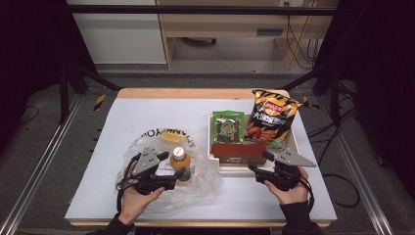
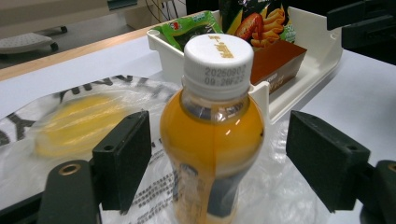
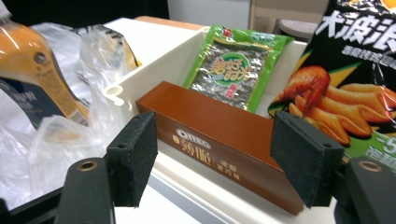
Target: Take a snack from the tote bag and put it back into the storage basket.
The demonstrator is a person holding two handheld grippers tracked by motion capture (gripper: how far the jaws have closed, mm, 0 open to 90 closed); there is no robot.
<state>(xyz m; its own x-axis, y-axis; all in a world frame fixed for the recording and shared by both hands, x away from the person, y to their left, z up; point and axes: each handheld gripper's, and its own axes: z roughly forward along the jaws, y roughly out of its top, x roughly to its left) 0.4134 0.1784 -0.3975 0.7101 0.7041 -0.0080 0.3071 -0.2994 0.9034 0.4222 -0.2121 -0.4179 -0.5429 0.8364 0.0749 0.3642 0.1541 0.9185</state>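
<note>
A person's left gripper [image 1: 169,172] stands spread around an upright orange juice bottle [image 2: 212,135] on a plastic bag [image 1: 147,147], seemingly just released, while the spread right gripper [image 1: 258,168] faces a brown cookie box [image 3: 224,135] in the tray [image 1: 293,147], likely the next grasp.

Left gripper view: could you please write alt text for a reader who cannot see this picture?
An orange drink bottle with a white cap stands on a clear plastic bag, between the open jaws of the left gripper, which do not touch it. Behind it, a white tray holds snack packets and a brown box.
</note>
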